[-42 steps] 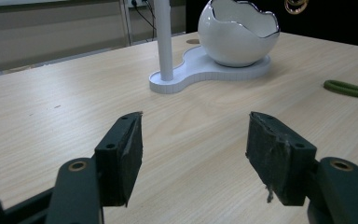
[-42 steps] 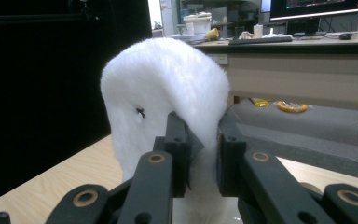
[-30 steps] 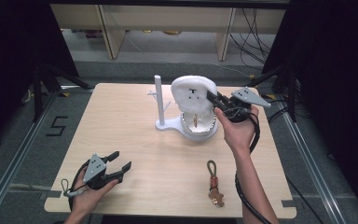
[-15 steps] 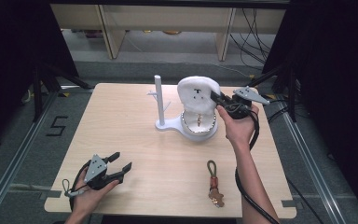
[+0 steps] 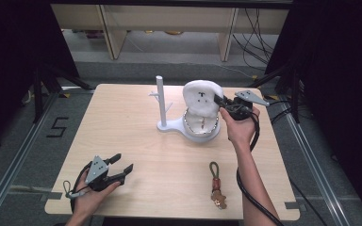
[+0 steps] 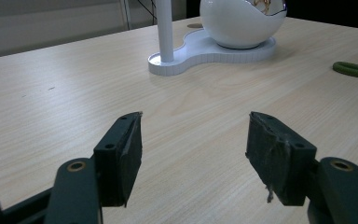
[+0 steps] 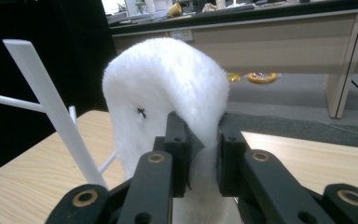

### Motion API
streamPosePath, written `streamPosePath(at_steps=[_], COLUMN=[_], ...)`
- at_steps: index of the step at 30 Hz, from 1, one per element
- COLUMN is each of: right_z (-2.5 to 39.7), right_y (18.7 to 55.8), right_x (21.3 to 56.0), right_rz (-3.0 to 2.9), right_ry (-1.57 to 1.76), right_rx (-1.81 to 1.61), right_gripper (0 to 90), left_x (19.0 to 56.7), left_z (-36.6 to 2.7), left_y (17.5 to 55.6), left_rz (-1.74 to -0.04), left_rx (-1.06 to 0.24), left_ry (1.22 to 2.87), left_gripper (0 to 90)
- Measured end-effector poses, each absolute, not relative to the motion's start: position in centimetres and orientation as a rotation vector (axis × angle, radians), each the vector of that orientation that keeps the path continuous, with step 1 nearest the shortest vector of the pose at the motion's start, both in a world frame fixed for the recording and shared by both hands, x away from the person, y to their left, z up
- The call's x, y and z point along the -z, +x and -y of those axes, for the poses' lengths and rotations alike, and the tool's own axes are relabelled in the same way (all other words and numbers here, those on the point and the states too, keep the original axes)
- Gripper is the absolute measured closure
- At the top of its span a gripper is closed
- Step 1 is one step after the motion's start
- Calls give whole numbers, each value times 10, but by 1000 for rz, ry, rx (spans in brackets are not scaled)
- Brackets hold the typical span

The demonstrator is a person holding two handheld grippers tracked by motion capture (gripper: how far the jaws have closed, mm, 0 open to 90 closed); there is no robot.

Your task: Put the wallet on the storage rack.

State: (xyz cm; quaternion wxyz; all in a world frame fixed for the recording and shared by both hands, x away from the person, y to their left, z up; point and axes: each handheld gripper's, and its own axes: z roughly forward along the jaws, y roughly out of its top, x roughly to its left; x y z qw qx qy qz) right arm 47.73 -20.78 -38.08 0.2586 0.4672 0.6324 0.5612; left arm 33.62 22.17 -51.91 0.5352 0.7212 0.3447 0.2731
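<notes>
A white fluffy cover (image 5: 201,96) stands upright over the back of a white egg-shaped bowl (image 5: 201,129). My right gripper (image 5: 218,100) is shut on the cover's right edge, and its jaws pinch the fur (image 7: 163,84) in the right gripper view. The bowl sits on a white base with a tall thin post (image 5: 160,101) to its left. My left gripper (image 5: 123,165) rests open on the table's front left, with nothing between its fingers (image 6: 126,154). It faces the post (image 6: 164,28) and the bowl (image 6: 240,21) from well back.
A keychain (image 5: 216,186) with a green loop and a small brown figure lies on the table at the front right; its loop (image 6: 354,70) shows in the left gripper view. The wooden table (image 5: 122,117) is bare on the left. Shelving and cables lie beyond the far edge.
The fluffy cover and my right gripper have shifted slightly to the right over the bowl. My left gripper has stayed still.
</notes>
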Motion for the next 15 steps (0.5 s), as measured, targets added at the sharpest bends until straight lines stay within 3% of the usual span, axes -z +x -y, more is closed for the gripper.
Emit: streamPosePath(at_steps=[15], right_z=[216], right_y=[481], right_x=[407], right_rz=[-1852], right_ry=[1315], right_rx=[-1379], right_gripper=[792], left_x=[521], left_z=[-221], left_y=[338], left_rz=[-799], left_rx=[-649], left_ry=[1718], left_gripper=[356])
